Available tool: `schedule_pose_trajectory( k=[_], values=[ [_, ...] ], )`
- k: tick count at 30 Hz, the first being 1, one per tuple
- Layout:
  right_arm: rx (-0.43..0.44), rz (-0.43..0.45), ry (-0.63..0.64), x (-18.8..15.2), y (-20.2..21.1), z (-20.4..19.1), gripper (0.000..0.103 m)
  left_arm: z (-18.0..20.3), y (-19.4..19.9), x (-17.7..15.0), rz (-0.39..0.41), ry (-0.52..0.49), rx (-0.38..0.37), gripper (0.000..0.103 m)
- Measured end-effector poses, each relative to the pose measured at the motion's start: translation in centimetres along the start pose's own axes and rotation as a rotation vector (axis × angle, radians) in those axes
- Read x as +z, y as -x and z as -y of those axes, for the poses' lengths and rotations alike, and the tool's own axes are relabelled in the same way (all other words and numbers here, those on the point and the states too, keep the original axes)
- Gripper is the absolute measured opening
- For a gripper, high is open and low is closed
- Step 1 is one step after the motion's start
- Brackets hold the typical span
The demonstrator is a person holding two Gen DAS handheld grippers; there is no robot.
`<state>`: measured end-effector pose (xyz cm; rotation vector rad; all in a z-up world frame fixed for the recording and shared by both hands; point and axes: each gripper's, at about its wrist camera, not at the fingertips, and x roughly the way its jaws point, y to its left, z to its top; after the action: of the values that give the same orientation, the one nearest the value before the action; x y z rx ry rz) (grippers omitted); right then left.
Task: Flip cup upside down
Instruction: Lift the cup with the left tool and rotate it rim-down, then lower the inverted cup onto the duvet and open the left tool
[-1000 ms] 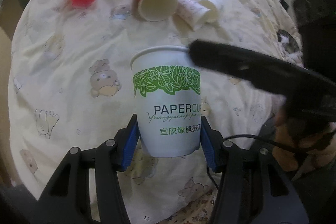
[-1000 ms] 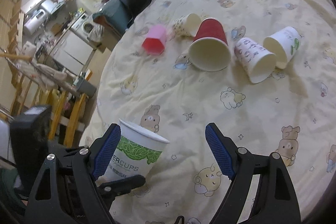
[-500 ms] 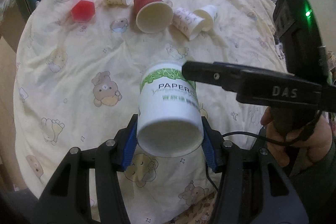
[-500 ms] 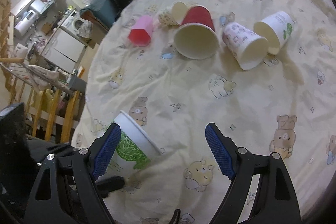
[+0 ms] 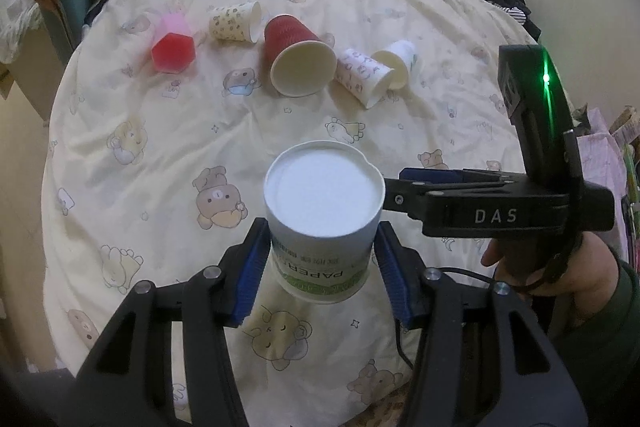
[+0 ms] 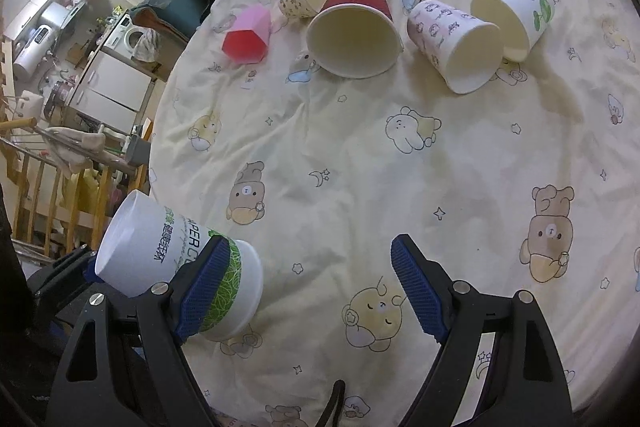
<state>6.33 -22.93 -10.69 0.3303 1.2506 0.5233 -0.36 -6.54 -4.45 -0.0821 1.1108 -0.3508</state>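
Observation:
My left gripper (image 5: 322, 263) is shut on a white paper cup with a green leaf band (image 5: 322, 211). The cup is turned base up, its rim down toward the bedspread (image 5: 160, 147), and its lettering reads upside down. In the right wrist view the same cup (image 6: 168, 251) shows at the lower left, tilted, base up and to the left, rim close to the bedspread (image 6: 400, 187). My right gripper (image 6: 308, 287) is open and empty just right of the cup; its left finger overlaps the cup in view. It also shows in the left wrist view (image 5: 424, 175).
Several cups lie on their sides at the far end of the bed: a pink faceted cup (image 5: 173, 45), a small patterned cup (image 5: 234, 23), a red cup (image 5: 298, 57), a printed white cup (image 5: 360, 75) and a white cup (image 5: 396, 65). Furniture stands beyond the bed's left edge (image 6: 120, 79).
The left gripper has rotated the cup from upright, through lying on its side, to base up. The right gripper has stayed open beside it.

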Motion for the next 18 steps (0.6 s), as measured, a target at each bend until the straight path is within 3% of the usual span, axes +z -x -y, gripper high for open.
schedule_pose_trajectory(
  k=[9,12,14,18],
  values=[
    [0.0,0.032,-0.003,0.2,0.8,0.0,0.085,-0.3,-0.1,0.5,0.008,0.004,0.039,0.048],
    [0.004,0.115,-0.041,0.4,2.9,0.8,0.086,-0.7,-0.2,1.4,0.021,0.01,0.082,0.048],
    [0.005,0.17,-0.066,0.4,4.4,1.5,0.094,-1.2,-0.7,2.3,0.026,0.037,0.104,0.048],
    [-0.046,0.277,-0.08,-0.1,7.6,2.6,0.095,-1.6,-2.4,4.0,0.039,0.08,0.15,0.048]
  ],
)
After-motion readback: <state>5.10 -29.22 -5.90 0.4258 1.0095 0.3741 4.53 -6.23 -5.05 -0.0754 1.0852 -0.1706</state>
